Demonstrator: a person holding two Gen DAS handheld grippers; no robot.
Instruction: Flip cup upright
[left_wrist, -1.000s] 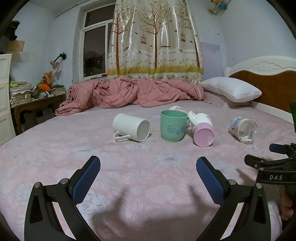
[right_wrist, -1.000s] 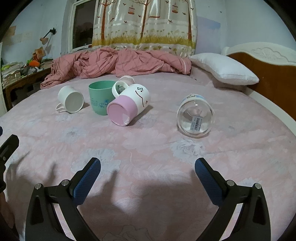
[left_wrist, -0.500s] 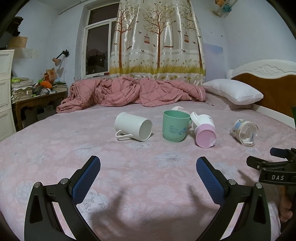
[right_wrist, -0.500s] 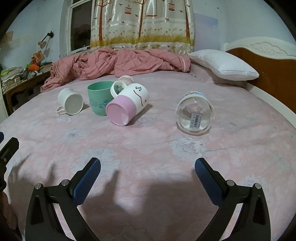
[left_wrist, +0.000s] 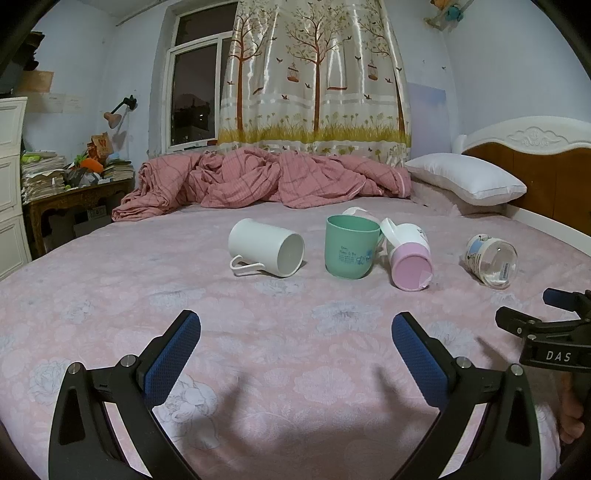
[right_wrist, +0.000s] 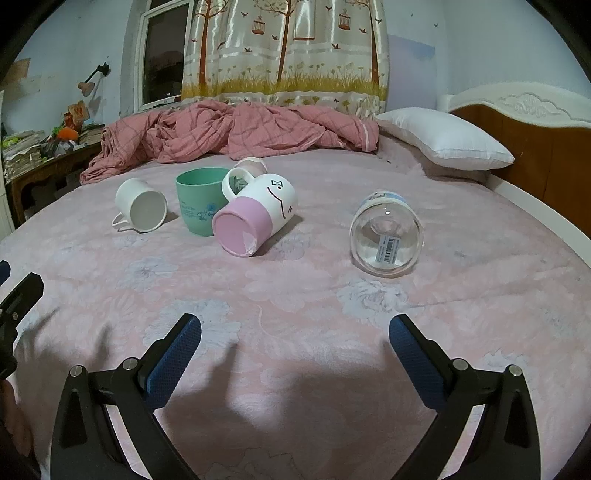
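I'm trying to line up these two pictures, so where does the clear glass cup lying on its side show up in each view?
Left wrist view: the clear glass cup with a barcode sticker lies at the far right, right of the pink-and-white ceramic mug.
Right wrist view: the same cup lies right of centre, base toward the camera.
Shared landmark: the upright green plastic cup.

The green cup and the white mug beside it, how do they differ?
The green cup stands upright, mouth up; the white mug lies on its side, mouth facing the camera. The white mug shows a thin loop handle; the green cup shows none here, but carries a small print. Both rest on the pink bedspread.
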